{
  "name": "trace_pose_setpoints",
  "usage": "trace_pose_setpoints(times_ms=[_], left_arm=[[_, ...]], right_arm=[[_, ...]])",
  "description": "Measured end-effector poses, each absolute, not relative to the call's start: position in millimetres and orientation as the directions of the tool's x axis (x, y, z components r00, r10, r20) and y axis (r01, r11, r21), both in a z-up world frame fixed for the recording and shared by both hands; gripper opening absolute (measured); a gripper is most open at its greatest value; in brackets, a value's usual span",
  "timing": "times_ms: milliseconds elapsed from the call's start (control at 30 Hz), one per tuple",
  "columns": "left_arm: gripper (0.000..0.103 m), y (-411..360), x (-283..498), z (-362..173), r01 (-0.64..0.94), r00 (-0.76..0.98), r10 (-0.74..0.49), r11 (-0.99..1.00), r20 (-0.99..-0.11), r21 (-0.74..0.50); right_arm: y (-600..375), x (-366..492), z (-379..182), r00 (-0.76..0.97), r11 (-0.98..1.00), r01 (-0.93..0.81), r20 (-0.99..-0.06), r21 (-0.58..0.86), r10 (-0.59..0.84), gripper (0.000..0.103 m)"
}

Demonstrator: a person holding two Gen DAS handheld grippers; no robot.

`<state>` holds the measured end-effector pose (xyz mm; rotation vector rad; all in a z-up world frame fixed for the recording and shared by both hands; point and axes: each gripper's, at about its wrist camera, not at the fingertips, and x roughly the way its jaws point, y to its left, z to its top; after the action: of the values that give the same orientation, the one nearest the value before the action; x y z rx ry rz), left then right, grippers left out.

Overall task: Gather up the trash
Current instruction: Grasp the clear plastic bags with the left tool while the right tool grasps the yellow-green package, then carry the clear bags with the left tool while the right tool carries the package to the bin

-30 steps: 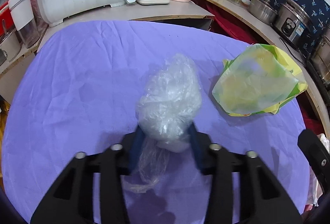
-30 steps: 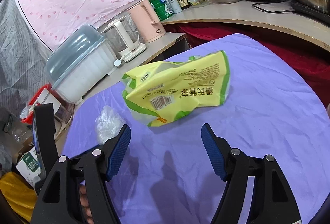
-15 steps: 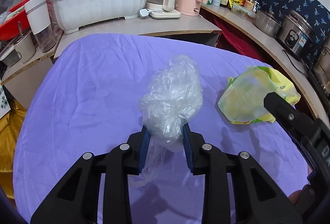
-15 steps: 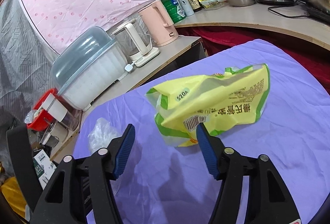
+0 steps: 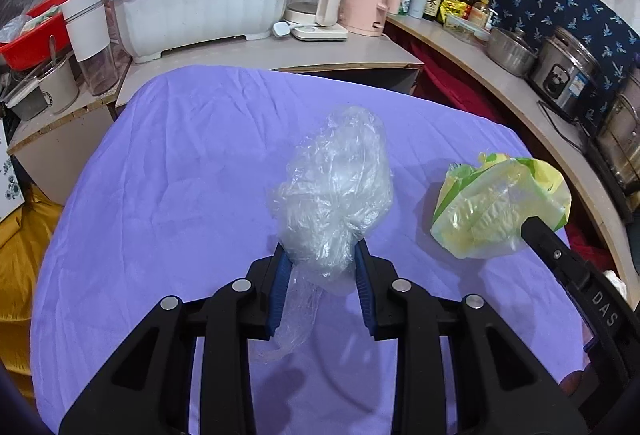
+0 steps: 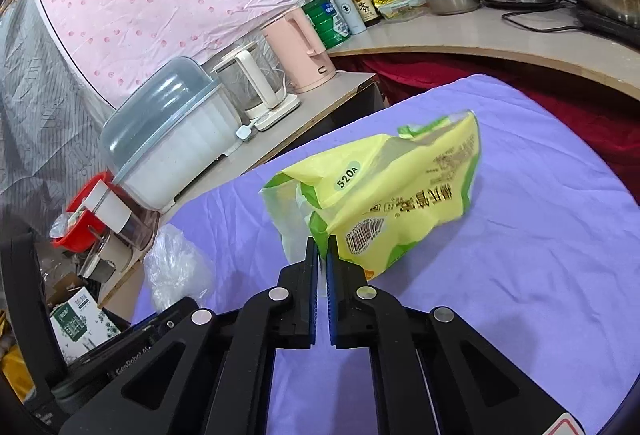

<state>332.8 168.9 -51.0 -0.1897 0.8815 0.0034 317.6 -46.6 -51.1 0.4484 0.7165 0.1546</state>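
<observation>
Both grippers now hold trash above the purple cloth (image 5: 168,175).

The left gripper (image 5: 322,255) pinches the crumpled clear plastic bag (image 5: 334,191), lifted higher over the cloth than a second ago, its jaws squeezed in a little further. The right gripper (image 6: 322,249), wide open earlier, has just snapped together on the near edge of the yellow-green snack bag (image 6: 400,191), which sits to the right of the clear bag, raised off the cloth.
</observation>
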Motion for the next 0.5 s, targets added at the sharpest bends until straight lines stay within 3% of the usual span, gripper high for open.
trace_pose_setpoints(times_ms=[500], left_arm=[[0.029, 81.1, 242.2, -14.7, 0.086, 0.644, -0.197, 0.979, -0.739, -0.186]], right_arm=[[-131.6, 190.4, -23.6, 0.797, 0.889, 0.101, -0.571, 0.447, 0.197, 0.003]])
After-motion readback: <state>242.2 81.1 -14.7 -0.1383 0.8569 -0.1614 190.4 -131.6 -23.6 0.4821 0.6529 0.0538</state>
